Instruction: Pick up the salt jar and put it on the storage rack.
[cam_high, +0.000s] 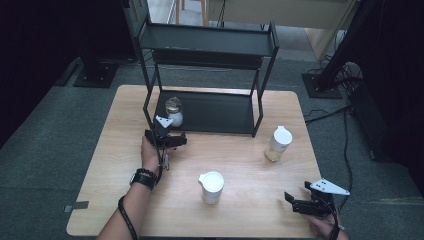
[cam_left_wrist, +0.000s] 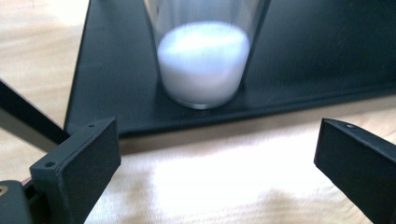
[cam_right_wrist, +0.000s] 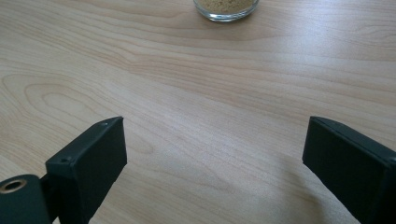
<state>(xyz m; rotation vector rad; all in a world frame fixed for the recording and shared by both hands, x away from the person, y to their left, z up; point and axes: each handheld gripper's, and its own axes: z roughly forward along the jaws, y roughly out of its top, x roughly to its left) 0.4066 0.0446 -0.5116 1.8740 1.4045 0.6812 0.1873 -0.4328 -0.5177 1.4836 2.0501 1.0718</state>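
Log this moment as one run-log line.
left gripper: open, empty, facing glass jar on rack's lower shelf | right gripper: open, empty, over table

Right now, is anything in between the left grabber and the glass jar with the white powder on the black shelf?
No. In the left gripper view, the open left gripper faces the clear glass jar of white powder on the black metal rack's bottom shelf. Bare wooden table and the shelf's front edge lie between them.

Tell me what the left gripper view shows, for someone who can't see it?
A glass jar of white powder stands on a black shelf. In front, the open left gripper hovers over the wooden table.
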